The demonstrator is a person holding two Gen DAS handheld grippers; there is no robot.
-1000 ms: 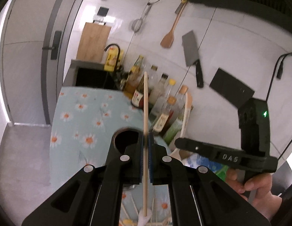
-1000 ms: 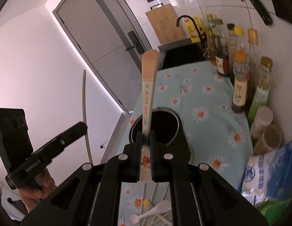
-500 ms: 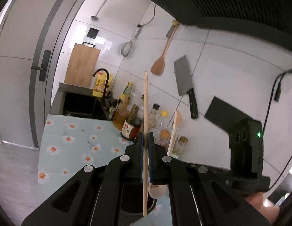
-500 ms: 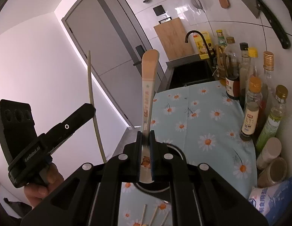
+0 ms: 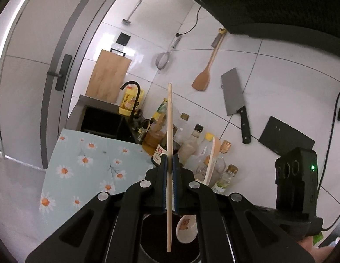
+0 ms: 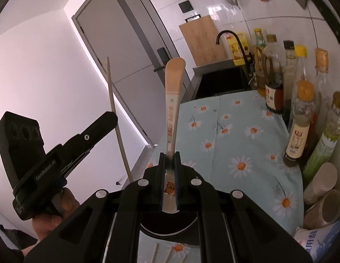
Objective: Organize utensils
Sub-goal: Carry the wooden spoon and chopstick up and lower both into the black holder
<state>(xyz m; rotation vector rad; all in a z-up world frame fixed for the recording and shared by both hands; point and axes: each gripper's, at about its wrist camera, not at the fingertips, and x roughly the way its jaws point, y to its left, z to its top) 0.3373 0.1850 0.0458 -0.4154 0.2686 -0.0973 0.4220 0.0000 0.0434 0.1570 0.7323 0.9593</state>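
Note:
My left gripper [image 5: 169, 160] is shut on a long wooden chopstick [image 5: 169, 118], held upright with its lower end over the mouth of the dark round holder [image 5: 156, 247]. My right gripper [image 6: 170, 160] is shut on a spoon [image 6: 173, 107] with a printed orange and white handle, held upright above the same holder [image 6: 170, 225]. The spoon's bowl [image 5: 187, 230] hangs inside the holder's mouth in the left wrist view. The left gripper with its chopstick [image 6: 117, 118] shows at the left of the right wrist view. The right gripper's body [image 5: 294, 179] shows at the right of the left wrist view.
Several sauce bottles [image 6: 299, 118] stand along the tiled wall at the right of the daisy-print cloth [image 6: 235, 135]. A black sink and tap [image 5: 130, 100] lie beyond. More chopsticks [image 6: 167, 256] lie on the cloth near the holder. A cleaver and spatula hang on the wall.
Both grippers have risen and tilted up over the holder. The holder has dropped under the fingers in both views, and the spoon's bowl now hangs in its mouth.

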